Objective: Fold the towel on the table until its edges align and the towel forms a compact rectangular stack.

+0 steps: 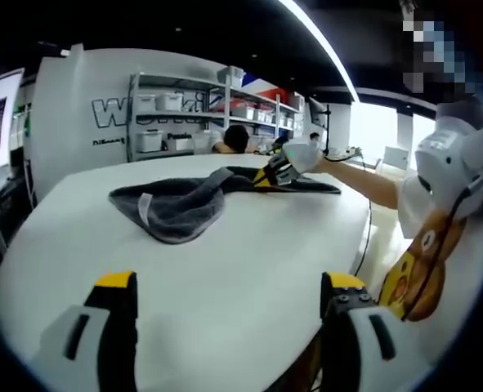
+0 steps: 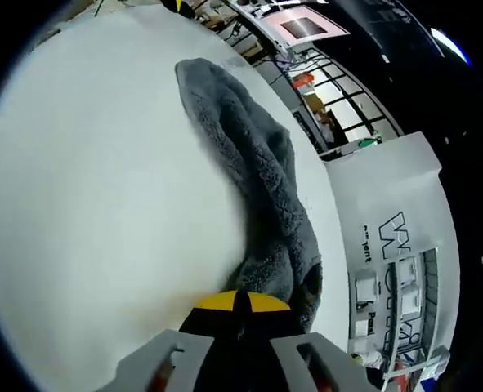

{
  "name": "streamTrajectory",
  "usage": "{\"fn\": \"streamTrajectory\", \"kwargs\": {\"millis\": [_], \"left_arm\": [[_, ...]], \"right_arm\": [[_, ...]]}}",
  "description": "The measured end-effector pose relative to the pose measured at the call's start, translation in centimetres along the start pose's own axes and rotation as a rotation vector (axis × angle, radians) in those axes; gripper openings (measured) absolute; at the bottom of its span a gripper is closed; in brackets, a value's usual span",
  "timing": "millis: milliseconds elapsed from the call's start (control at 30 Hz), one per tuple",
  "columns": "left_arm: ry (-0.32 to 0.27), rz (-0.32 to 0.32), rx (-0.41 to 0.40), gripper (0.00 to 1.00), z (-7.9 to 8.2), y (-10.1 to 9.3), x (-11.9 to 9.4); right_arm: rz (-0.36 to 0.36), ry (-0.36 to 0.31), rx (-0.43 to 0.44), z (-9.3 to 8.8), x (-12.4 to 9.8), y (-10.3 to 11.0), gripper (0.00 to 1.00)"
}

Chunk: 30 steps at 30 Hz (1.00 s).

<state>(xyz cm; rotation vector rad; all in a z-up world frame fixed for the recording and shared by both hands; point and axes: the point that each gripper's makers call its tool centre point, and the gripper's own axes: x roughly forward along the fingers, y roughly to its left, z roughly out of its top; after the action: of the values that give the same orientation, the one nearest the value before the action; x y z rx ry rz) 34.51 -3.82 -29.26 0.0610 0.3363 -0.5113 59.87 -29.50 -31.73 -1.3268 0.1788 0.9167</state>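
A dark grey towel (image 1: 180, 204) lies bunched on the white round table (image 1: 225, 269), with a white label on its near fold. My left gripper (image 1: 229, 286) hovers open above the near part of the table, well short of the towel, with nothing between its yellow-tipped fingers (image 1: 114, 282). My right gripper (image 1: 275, 173), held by a person's outstretched arm, pinches the towel's far right end. In the right gripper view the towel (image 2: 261, 171) stretches away from the right gripper (image 2: 239, 304), whose yellow tips are shut on its near edge.
Metal shelves (image 1: 216, 114) with white bins stand behind the table against a white wall with lettering. A person sits at the far side by the shelves. A person in white with a cartoon print (image 1: 425, 261) stands at the table's right edge.
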Motion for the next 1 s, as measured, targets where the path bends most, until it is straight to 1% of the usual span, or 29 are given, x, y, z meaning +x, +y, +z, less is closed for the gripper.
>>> {"fn": "streamTrajectory", "kwargs": {"millis": [167,267,367,533,767,1000], "left_arm": [[0.001,-0.003,0.002,0.98,0.0,0.0,0.1],[0.002,-0.008,0.004,0.98,0.1,-0.1,0.2],[0.003,-0.014,0.006,0.97,0.1,-0.3,0.4],[0.006,-0.020,0.010,0.97,0.2,-0.4,0.6],[0.009,-0.026,0.013,0.97,0.3,-0.7,0.9],[0.012,-0.029,0.017,0.97,0.4,-0.9,1.0]], "right_arm": [[-0.021,-0.026,0.031,0.2,-1.2,-0.7,0.02],[-0.046,-0.050,0.047,0.7,-2.7,-1.1,0.02],[-0.065,-0.075,0.062,0.9,-3.5,-1.6,0.02],[-0.097,-0.122,0.087,1.7,-5.9,-2.0,0.02],[-0.104,-0.196,0.117,3.0,-9.0,-1.6,0.02],[-0.117,-0.238,0.119,3.7,-11.6,-1.0,0.02]]}}
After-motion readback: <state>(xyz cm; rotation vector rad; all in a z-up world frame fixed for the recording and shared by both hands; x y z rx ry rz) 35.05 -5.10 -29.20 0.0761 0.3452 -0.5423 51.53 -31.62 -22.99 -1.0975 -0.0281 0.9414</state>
